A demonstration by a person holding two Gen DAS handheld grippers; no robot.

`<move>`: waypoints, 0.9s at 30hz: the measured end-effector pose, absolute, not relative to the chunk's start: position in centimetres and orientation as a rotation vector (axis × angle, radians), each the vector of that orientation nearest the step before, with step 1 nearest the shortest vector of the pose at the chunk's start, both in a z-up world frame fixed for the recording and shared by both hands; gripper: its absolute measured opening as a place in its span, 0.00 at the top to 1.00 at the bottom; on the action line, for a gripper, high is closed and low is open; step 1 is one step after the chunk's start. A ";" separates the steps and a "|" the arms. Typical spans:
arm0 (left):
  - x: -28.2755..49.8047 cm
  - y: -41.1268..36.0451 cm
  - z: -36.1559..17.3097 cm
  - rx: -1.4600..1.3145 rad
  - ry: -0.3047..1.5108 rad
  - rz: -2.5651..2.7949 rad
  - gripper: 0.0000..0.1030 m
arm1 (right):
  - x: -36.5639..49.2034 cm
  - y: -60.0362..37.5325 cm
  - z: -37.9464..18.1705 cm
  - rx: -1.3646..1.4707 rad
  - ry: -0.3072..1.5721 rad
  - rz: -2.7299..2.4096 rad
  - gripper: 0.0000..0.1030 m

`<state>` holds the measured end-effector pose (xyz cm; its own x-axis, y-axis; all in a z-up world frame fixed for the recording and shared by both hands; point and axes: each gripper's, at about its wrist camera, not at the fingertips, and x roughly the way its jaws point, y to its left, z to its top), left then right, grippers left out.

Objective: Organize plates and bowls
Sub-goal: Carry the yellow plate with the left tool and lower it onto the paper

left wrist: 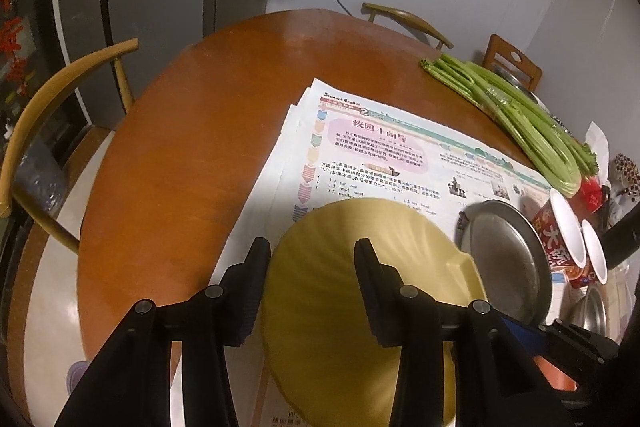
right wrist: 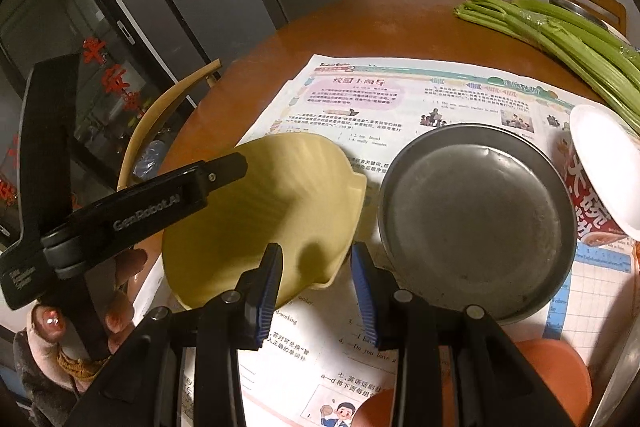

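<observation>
Tongs angle downward — left tongs loosely straddle yellow plate, right tongs clenched empty.

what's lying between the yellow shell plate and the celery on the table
Only the newspaper lies between the yellow shell plate and the celery; nothing else sits there, as the left wrist view shows.

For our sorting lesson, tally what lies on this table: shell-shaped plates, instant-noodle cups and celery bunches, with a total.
Yellow shell-shaped plate: 1
Instant-noodle cups: 2
Celery bunch: 1
Total: 4
</observation>
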<state>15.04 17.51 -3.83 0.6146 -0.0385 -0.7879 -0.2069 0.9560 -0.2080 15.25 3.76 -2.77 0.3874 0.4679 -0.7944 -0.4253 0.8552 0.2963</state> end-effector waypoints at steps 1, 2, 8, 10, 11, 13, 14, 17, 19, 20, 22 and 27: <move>15.2 17.5 -4.0 -0.290 0.910 0.097 0.57 | 15.2 3.7 -2.7 0.046 1.024 0.565 0.65; 15.4 17.4 -4.2 -0.285 0.911 0.095 0.57 | 15.1 3.7 -2.7 0.043 1.021 0.563 0.65; 16.4 17.2 -4.8 -0.267 0.923 0.086 0.57 | 14.8 3.6 -2.9 0.051 1.028 0.565 0.65; 16.6 17.2 -4.8 -0.263 0.921 0.083 0.57 | 14.5 3.7 -2.9 0.051 1.028 0.570 0.64; 16.7 17.2 -4.8 -0.260 0.921 0.081 0.57 | 14.4 3.7 -2.9 0.049 1.029 0.571 0.64; 16.9 17.0 -4.9 -0.249 0.921 0.077 0.56 | 14.4 3.6 -2.9 0.052 1.031 0.572 0.64; 16.9 16.9 -4.9 -0.243 0.921 0.076 0.55 | 14.3 3.7 -2.9 0.051 1.035 0.574 0.64; 16.7 16.7 -4.9 -0.223 0.915 0.072 0.55 | 14.1 3.6 -3.1 0.051 1.040 0.576 0.64; 16.7 16.6 -4.9 -0.216 0.915 0.064 0.54 | 14.1 3.6 -3.1 0.051 1.040 0.576 0.64; 16.6 16.6 -4.9 -0.216 0.915 0.060 0.54 | 14.1 3.6 -3.1 0.053 1.039 0.576 0.64; 16.5 16.6 -4.9 -0.220 0.913 0.053 0.52 | 14.1 3.6 -3.2 0.056 1.037 0.577 0.64; 16.1 16.6 -4.9 -0.217 0.919 0.037 0.49 | 14.2 3.3 -3.4 0.068 1.044 0.571 0.64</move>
<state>16.15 16.60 -4.86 0.6077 -0.0610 -0.7918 -0.1241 0.9775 -0.1705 14.23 3.29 -3.37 0.3721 0.4766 -0.7965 -0.4135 0.8534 0.3175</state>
